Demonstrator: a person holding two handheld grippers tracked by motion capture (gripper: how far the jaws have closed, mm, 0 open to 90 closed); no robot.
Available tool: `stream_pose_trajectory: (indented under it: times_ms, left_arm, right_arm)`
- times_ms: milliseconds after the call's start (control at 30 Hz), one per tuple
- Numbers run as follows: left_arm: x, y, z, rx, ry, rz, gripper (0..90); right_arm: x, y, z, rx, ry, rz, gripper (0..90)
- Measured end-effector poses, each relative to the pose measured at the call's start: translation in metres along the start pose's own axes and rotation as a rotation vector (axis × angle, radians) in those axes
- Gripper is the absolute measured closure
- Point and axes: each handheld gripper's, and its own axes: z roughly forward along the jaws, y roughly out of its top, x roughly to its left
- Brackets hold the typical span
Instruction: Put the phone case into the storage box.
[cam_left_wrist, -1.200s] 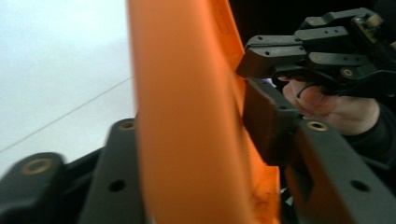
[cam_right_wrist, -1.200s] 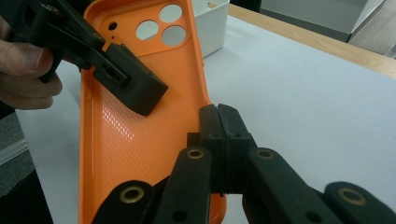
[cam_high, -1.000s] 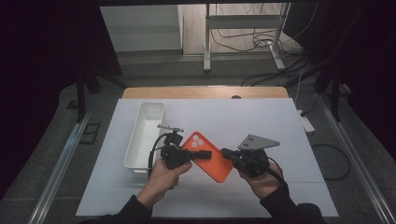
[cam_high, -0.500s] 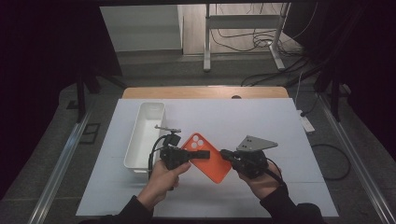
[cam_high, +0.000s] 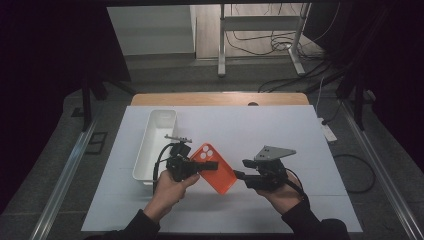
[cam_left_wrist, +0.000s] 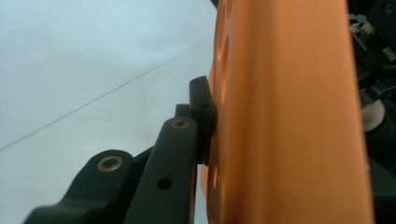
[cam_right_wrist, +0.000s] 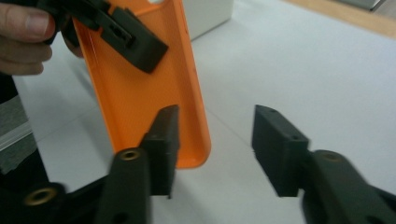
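Left tongs clamped on orange phone case, one pad pressed flat against case back in left gripper view, other pad lying across hollow inner face in right gripper view. Right tongs parted, jaws just been opening, nothing pressed between them; in right gripper view one pad overlaps lower edge of case, other pad well off to side over bare counter. No contact visible there, so release looks done.

Case held tilted, just above counter, camera-hole end toward left hand, rounded bottom end toward right hand. White bin just beside case, on far-left side.

Step in hand, as judged: handover or regrip, left side carrying case alone, right side freed. End goal unclear from pose; bin nearest candidate for drop.

Next move calls for: steady left grip, since case hangs from a single clamp point near one end and could swing; right tongs clear of bottom edge before any swing toward bin, or re-closed squarely on rim if a two-sided hold is wanted.
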Motion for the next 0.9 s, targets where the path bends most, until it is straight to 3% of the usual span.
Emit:
stream_pose_trajectory:
  times_ms: [167,367,533,900]
  left_arm:
    - [-0.002,0.001,-0.002,0.025,0.048,0.060,84.9]
    - [-0.001,0.001,-0.005,0.039,0.057,0.089,84.9]
    - [-0.003,0.002,-0.005,0.067,0.069,0.126,84.8]
    - [-0.004,0.002,-0.003,0.088,0.057,0.162,84.9]
  right_arm:
    - [-0.004,-0.003,0.004,0.032,0.045,0.032,27.1]
    - [-0.007,-0.007,0.012,0.070,0.067,0.070,3.3]
    - [-0.007,-0.011,0.015,0.048,0.095,0.059,0.0]
    - [-0.008,-0.015,0.018,0.040,0.129,0.026,0.0]
